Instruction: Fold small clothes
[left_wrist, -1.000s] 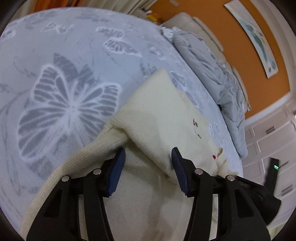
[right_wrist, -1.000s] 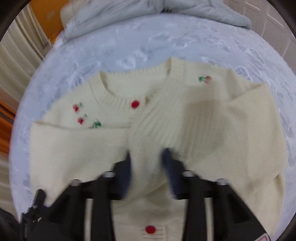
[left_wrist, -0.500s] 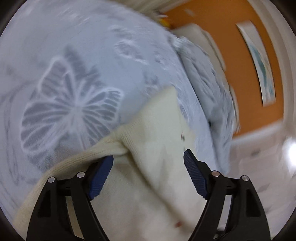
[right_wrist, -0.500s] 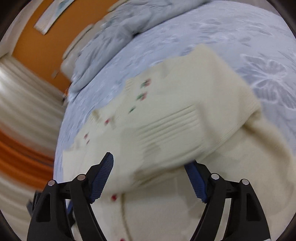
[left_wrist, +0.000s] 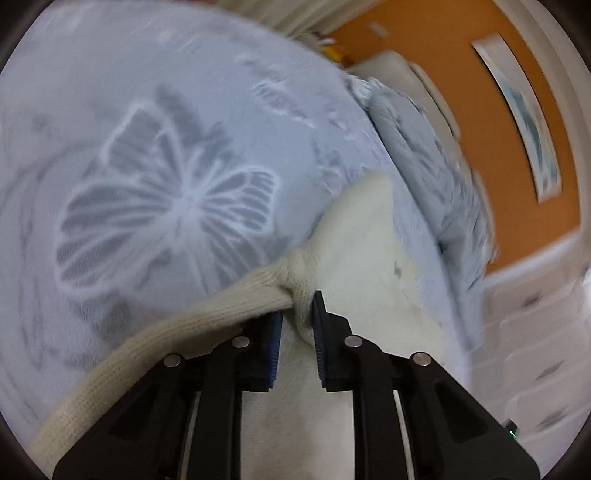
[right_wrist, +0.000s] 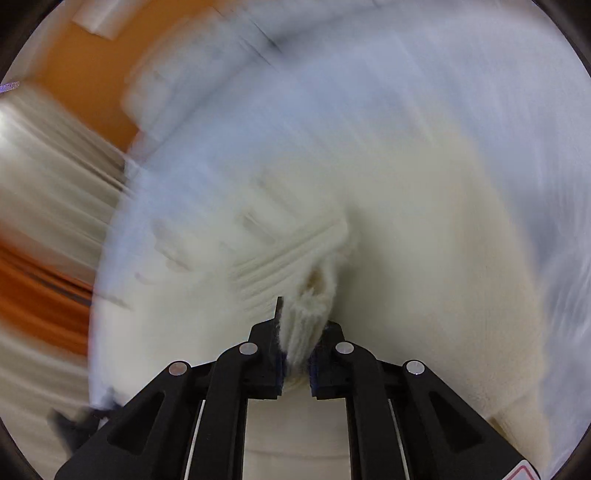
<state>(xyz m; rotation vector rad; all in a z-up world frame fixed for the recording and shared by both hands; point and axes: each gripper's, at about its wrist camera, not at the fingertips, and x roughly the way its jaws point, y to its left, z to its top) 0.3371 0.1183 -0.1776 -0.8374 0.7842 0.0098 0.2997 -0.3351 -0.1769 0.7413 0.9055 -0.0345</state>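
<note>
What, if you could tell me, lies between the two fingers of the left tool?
A pinched fold of the cream sweater fills the gap of the left tool, seen in the left wrist view.

I see my left gripper (left_wrist: 297, 312) clamped with its 2 blue-padded fingers (left_wrist: 275, 343) drawn close, pinching a bunched fold of the cream sweater (left_wrist: 365, 229) at its edge, tips angled down toward the knit. My right gripper (right_wrist: 301, 325) is likewise closed, its 2 fingers (right_wrist: 275, 314) squeezing a ribbed fold of the same sweater; that view is heavily motion-blurred.
</note>
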